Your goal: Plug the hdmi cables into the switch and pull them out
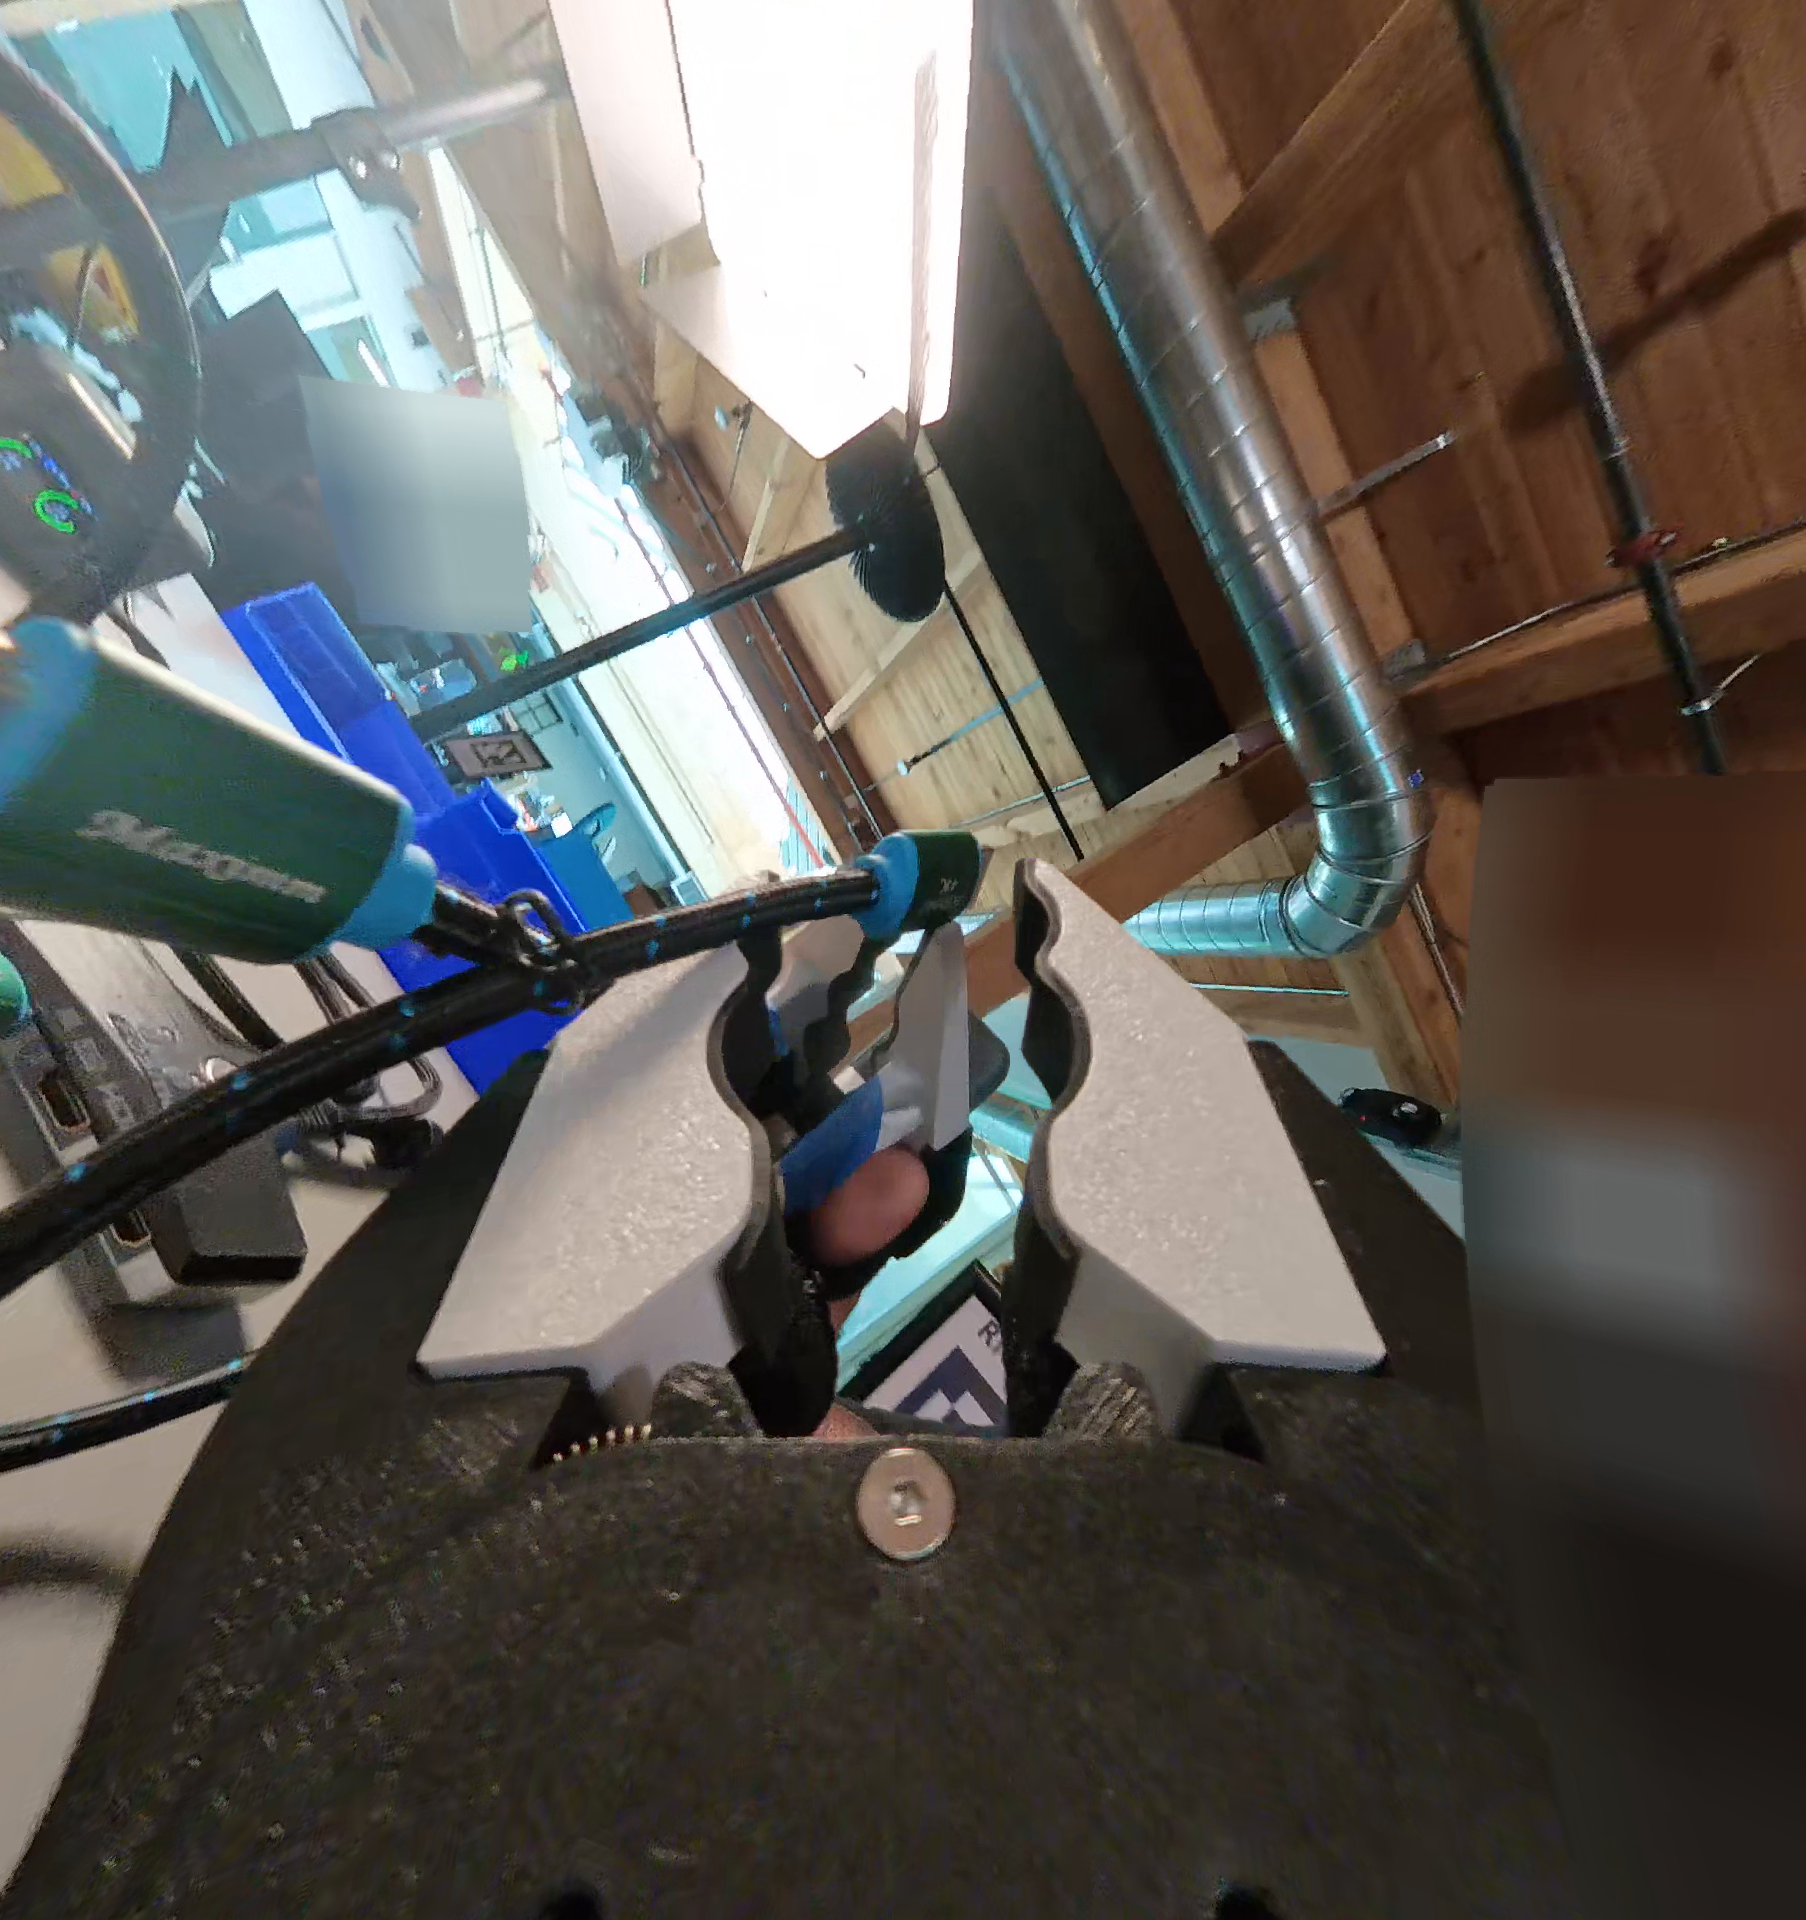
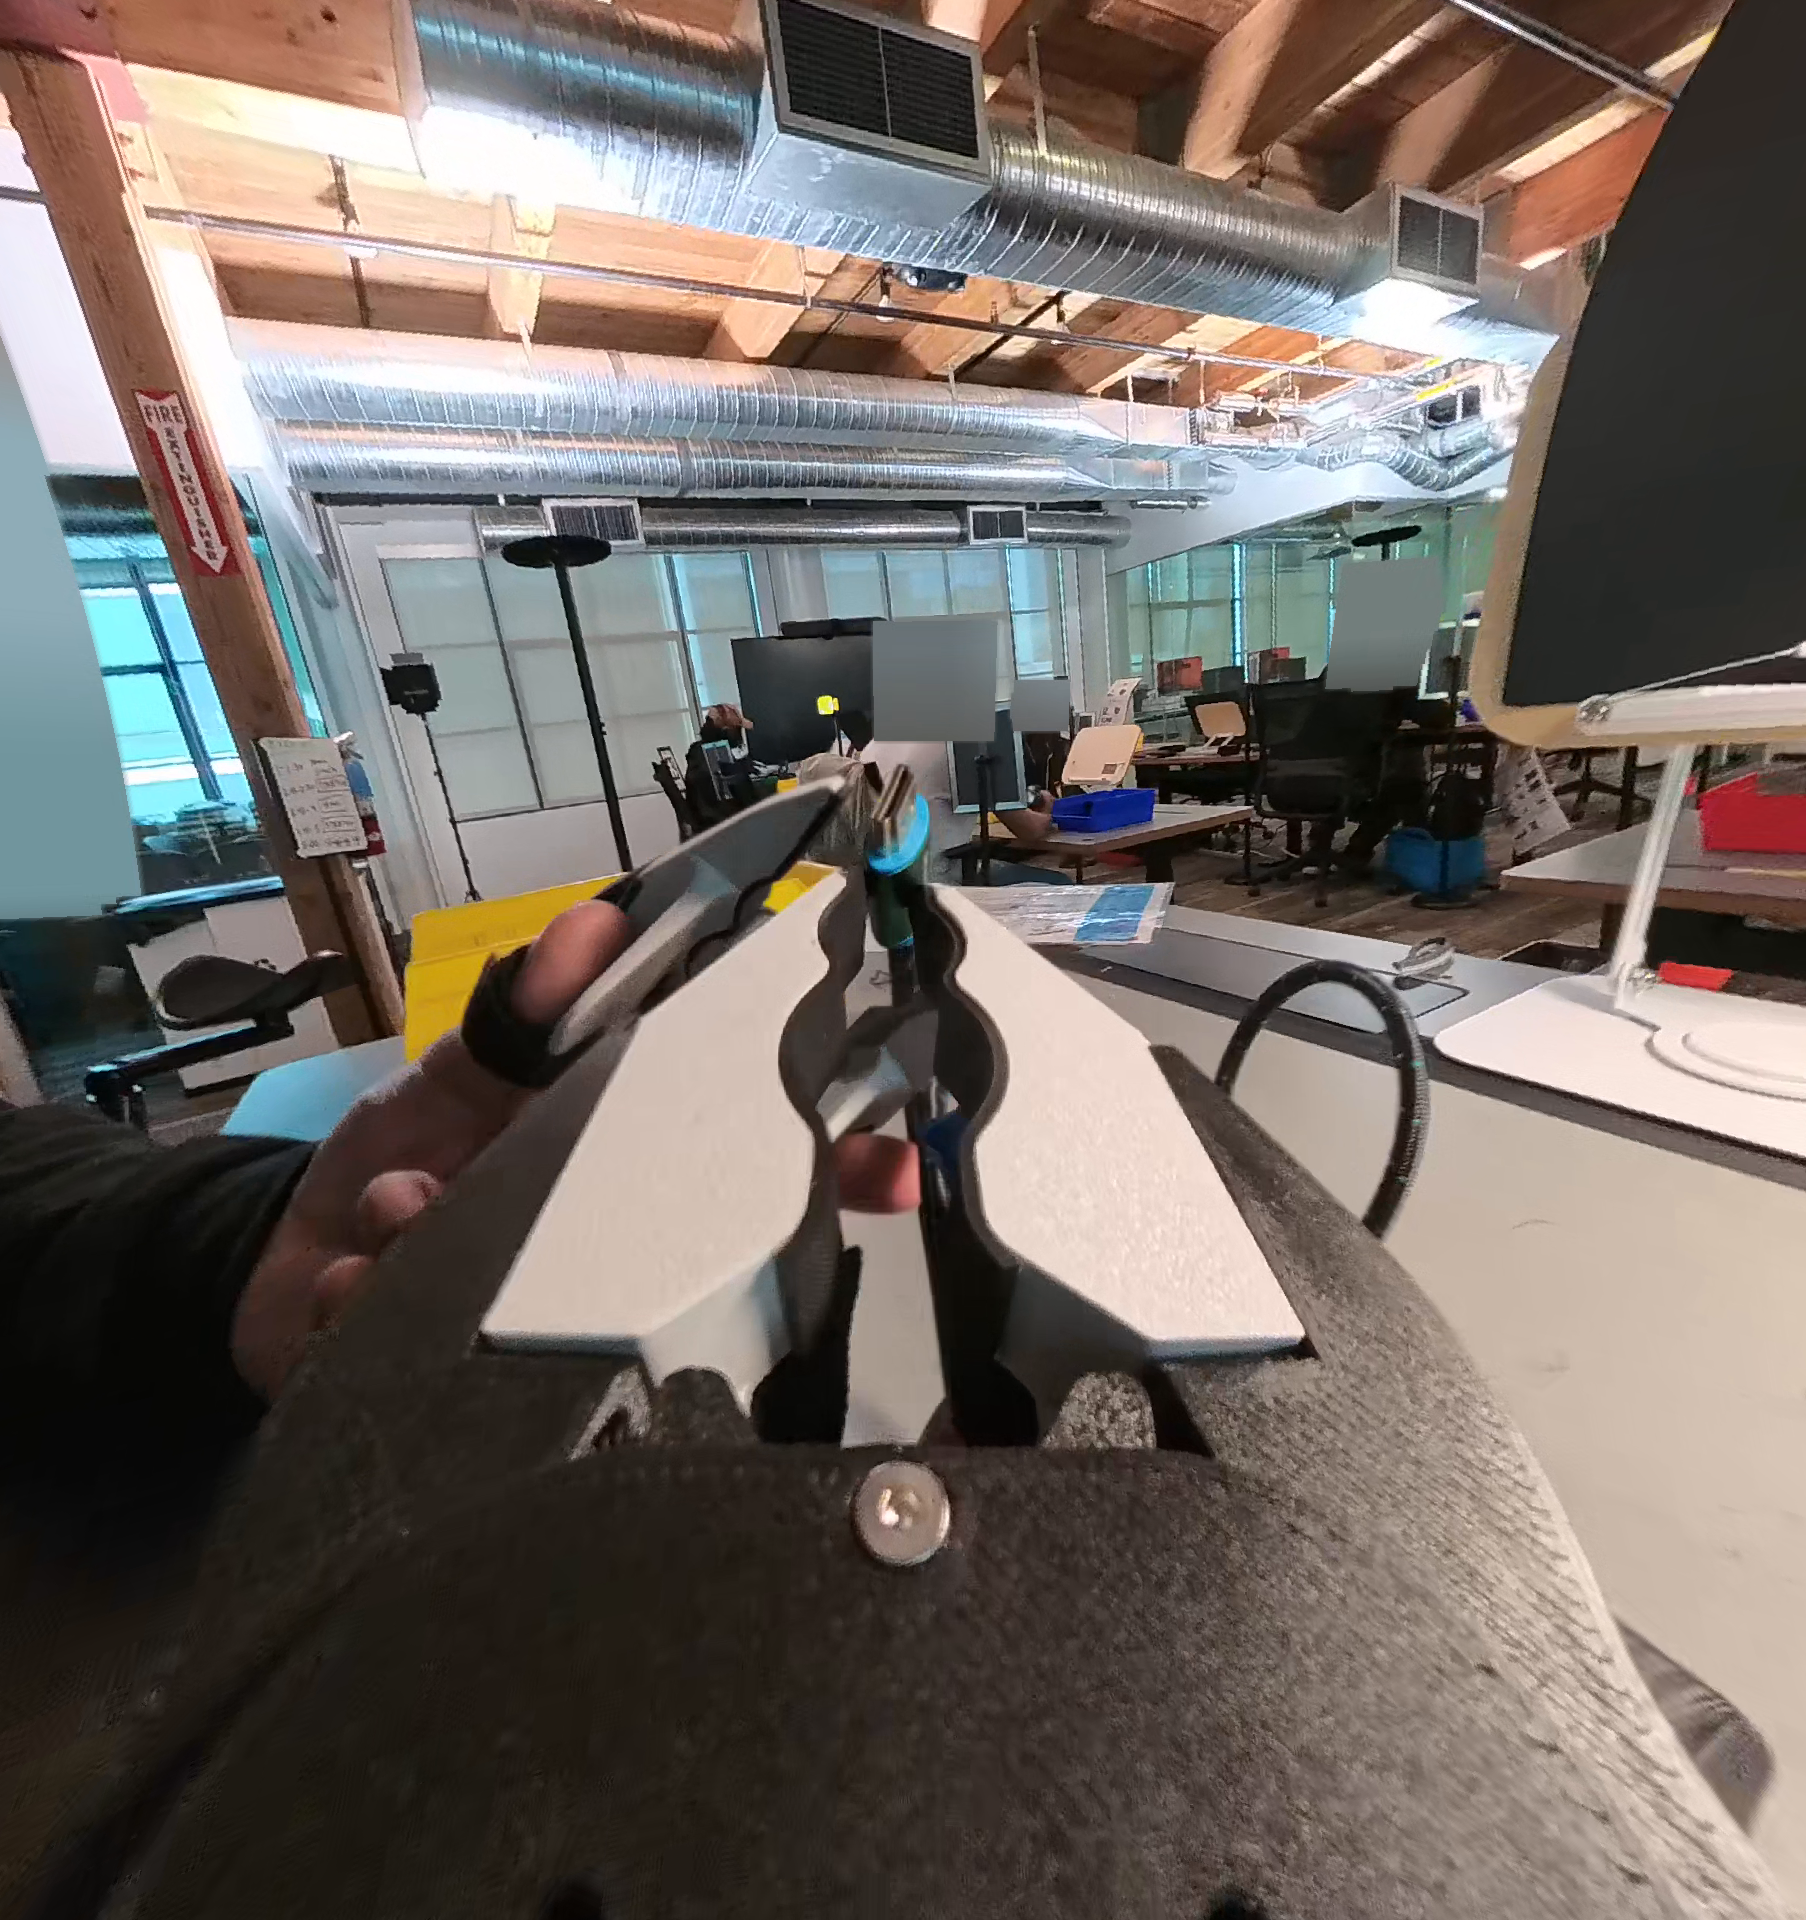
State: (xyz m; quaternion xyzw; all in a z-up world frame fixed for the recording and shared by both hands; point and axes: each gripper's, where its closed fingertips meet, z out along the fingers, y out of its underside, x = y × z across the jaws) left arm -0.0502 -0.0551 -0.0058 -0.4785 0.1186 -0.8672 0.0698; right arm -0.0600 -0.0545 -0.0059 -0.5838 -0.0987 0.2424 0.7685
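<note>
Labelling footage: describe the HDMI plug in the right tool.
Right wrist view: under the silver ceiling ducts, find the right tool at centre. Clamped between its tips is the HDMI plug: dark green, blue collar, metal end up, unlike the plain black cable loop.

A cable plug [image 2: 894,862] sits between the right gripper [image 2: 883,914] fingers at frame centre; the left gripper [image 2: 733,883] lies left of it.

R gripper [image 2: 894,883] clamps HDMI plug [image 2: 894,831], L gripper [image 2: 774,821] alongside
</note>
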